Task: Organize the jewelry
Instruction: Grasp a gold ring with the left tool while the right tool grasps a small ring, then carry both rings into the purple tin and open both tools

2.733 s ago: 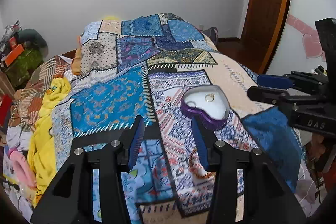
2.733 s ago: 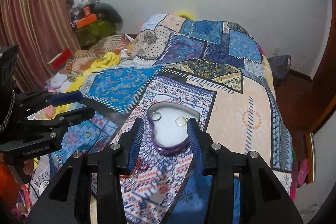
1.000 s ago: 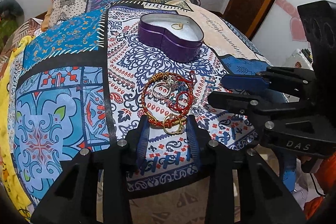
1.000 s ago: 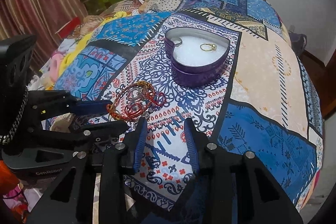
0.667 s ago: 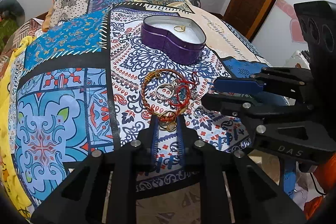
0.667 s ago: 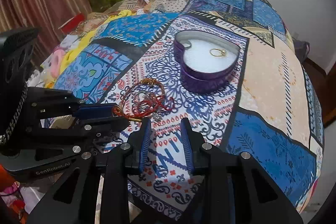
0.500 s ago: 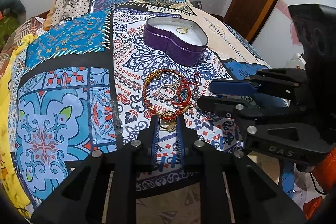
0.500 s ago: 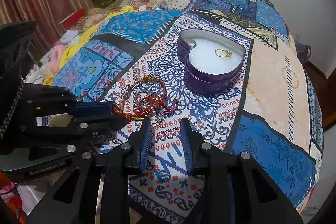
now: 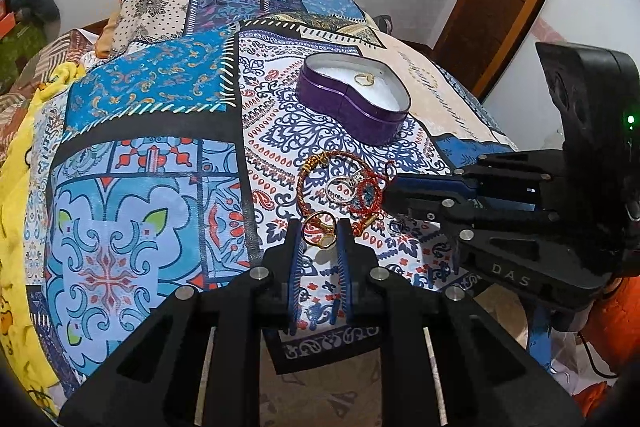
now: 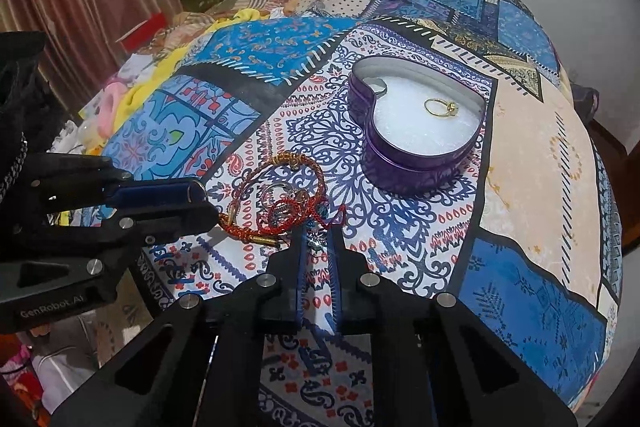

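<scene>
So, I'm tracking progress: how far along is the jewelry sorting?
One gold ring already lies in the heart tin. The left gripper pinches another ring; the right gripper pinches a silver charm. The bracelets are left on the bedspread.

Soft even light, perhaps edge-warped

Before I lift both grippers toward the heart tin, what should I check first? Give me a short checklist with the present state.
1. Left gripper fingers closed on the gold ring: ok.
2. Right gripper fingers closed on the silver charm: ok.
3. Charm free of the red bracelets: cannot tell.
4. Heart tin open, lid off: ok.
5. Free space on its white padding: ok.
</scene>
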Available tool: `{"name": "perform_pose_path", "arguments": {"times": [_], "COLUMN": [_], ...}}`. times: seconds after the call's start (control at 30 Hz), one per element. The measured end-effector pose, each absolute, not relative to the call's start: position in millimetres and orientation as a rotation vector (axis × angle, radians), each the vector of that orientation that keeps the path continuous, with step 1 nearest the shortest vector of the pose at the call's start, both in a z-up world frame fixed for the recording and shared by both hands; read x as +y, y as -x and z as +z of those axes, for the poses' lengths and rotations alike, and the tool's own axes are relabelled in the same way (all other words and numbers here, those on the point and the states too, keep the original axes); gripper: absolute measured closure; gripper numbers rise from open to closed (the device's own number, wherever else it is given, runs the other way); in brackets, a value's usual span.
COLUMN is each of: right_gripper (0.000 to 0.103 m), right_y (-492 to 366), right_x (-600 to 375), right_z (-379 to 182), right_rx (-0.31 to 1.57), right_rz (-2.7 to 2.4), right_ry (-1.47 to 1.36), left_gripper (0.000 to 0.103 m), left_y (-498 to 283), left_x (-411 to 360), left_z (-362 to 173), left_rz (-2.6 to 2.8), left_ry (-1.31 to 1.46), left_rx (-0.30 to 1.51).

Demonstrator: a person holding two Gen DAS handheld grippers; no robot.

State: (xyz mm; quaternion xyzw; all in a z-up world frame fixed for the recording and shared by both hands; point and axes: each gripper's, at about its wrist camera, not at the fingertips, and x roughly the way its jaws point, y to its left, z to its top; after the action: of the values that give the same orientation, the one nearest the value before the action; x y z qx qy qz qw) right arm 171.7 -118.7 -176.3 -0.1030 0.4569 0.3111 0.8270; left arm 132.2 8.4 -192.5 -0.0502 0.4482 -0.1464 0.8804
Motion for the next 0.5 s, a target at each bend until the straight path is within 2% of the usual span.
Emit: {"name": "perform_pose_path", "arguments": {"times": [0.5], "right_gripper": [0.094], "right_y": [-177], "right_x": [-147], "right_z": [-127], "right_rx": [0.841], "right_rz": [0.603], "right_ry": [0.116], "left_gripper": [0.087], "left_y": [-137], "left_x": [6], "left_z": [-154], "left_rz": [-0.29], "left_ry": [0.08], "left_rx": [0.832]}}
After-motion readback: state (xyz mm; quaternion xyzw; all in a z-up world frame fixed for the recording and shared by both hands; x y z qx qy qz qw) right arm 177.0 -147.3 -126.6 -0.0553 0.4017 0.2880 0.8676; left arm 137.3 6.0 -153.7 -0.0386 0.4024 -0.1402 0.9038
